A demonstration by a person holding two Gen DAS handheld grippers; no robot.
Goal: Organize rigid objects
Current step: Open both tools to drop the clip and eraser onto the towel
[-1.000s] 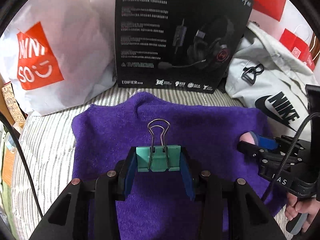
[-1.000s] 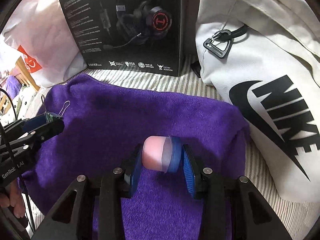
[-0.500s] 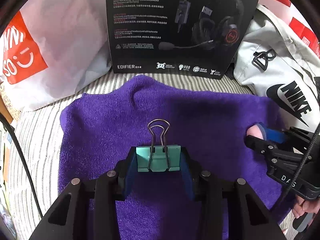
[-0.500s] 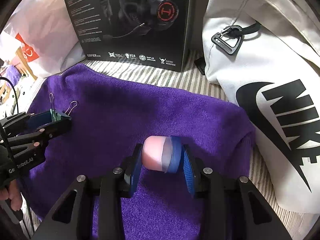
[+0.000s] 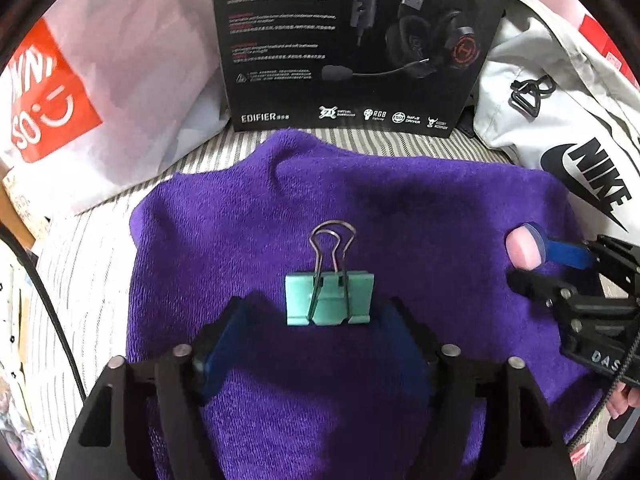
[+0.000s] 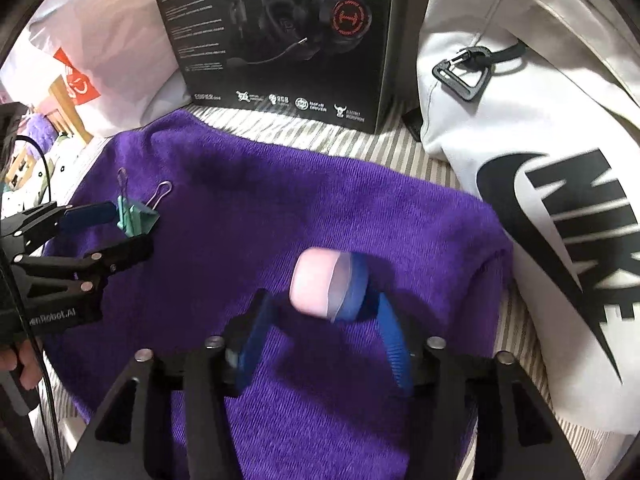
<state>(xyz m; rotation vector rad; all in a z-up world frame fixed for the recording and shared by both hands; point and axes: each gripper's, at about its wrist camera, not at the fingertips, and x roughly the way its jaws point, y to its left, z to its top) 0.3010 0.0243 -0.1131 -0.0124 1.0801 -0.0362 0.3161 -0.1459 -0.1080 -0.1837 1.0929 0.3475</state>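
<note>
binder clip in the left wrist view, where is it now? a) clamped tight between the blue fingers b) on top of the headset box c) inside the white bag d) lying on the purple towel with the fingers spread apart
d: the green binder clip lies on the purple towel, with the left gripper fingers spread clear of its sides.

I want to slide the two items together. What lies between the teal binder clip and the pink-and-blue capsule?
Only bare purple towel lies between the binder clip and the capsule, shown clearly in the right wrist view.
</note>
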